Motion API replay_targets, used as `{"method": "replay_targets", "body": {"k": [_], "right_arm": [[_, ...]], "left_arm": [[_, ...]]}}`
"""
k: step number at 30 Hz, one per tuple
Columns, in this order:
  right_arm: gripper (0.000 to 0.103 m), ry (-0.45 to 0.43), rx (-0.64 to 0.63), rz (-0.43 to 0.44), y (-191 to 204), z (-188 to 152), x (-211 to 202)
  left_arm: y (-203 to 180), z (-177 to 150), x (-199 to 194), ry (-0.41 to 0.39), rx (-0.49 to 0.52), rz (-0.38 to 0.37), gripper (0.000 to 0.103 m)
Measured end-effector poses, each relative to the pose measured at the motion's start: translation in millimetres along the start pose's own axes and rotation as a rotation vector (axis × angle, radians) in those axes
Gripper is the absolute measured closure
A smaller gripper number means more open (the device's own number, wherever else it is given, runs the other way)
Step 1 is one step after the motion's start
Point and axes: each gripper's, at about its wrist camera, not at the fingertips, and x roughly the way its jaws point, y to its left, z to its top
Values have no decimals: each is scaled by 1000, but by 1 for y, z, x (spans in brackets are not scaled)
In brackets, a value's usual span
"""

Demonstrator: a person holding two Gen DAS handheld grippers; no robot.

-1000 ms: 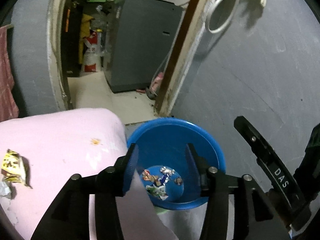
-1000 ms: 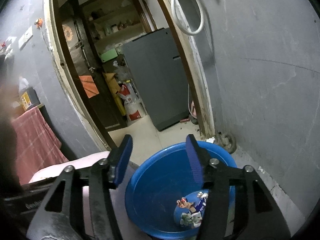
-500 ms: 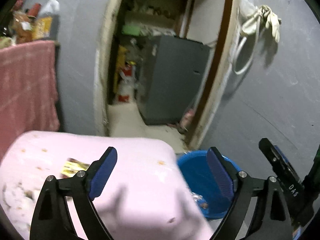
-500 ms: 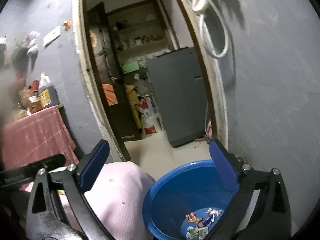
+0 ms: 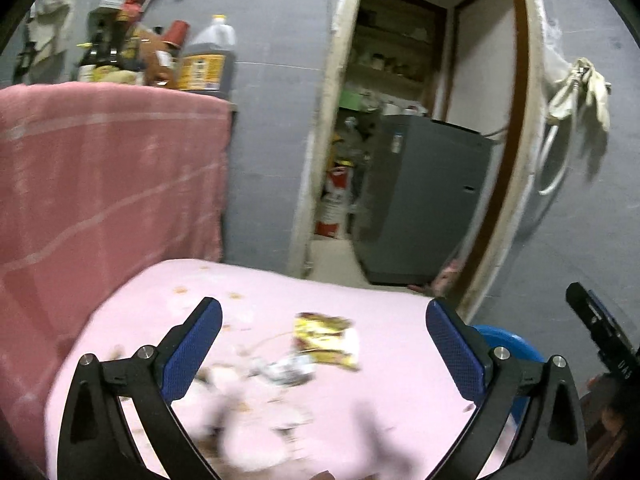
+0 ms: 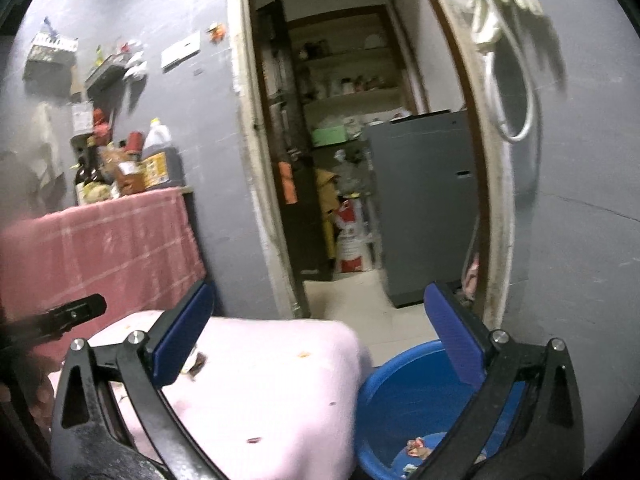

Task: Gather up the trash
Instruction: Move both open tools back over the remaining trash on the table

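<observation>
Both claws have swung from the blue basin (image 6: 404,400) to the pink desk (image 5: 384,360). Left claw (image 5: 324,344) opening, empty; two wrappers: yellow wrapper (image 5: 326,340), silver wrapper (image 5: 284,368) ahead between its fingers. Right claw (image 6: 320,344) wide, empty.

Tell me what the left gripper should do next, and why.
Probably ease the left gripper, whose fingers are opening with nothing between them, forward and down onto the yellow wrapper. It lies loose on the pink surface, while other scraps already sit in the blue basin.
</observation>
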Motion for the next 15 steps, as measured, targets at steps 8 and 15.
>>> {"method": "replay_targets", "body": {"k": [8,15], "right_arm": [[0,121,-59,101,34,-15,24],[0,256,-131,178,61,-34,42]], "left_arm": [[48,-19,-7,51,-7,115,3],[68,-35,-5,105,-5,164,3]]}}
